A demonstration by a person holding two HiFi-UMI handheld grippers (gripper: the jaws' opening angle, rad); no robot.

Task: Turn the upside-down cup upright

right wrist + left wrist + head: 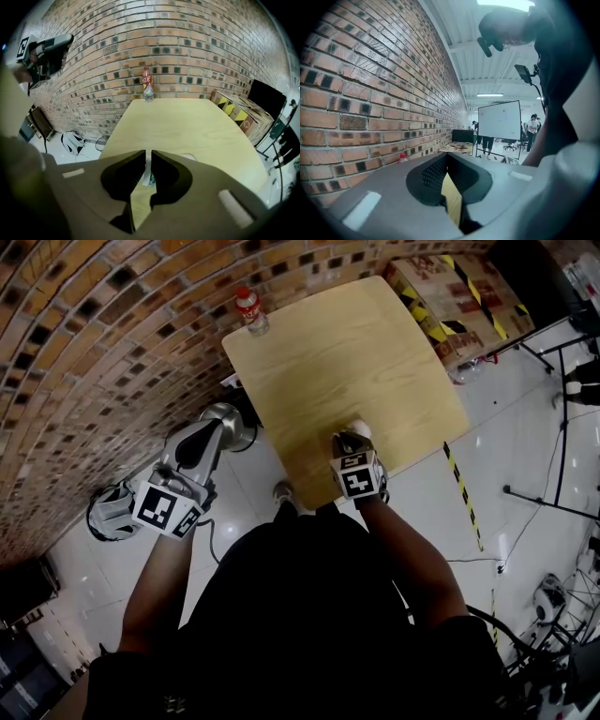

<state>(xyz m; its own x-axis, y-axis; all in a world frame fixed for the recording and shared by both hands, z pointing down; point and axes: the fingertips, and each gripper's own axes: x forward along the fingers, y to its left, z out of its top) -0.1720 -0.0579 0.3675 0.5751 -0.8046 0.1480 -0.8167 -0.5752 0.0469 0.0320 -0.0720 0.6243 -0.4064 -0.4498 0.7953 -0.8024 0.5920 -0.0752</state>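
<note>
A small white cup [360,430] sits at the near edge of the wooden table [347,352], right at the tips of my right gripper [352,439]. In the right gripper view the jaws [148,152] stand a narrow slit apart, shut on the cup's wall [147,174], a white strip with green print; a pale arc of its rim [190,156] shows to the right. Which way up the cup stands is hidden. My left gripper [228,415] hangs off the table's left side, shut [446,157] and holding nothing.
A red-capped bottle [249,311] stands at the table's far left corner, by the brick wall. Cardboard boxes with hazard tape [450,296] lie beyond the far right corner. A white and black object [111,510] is on the floor left; stands and cables [553,474] are right.
</note>
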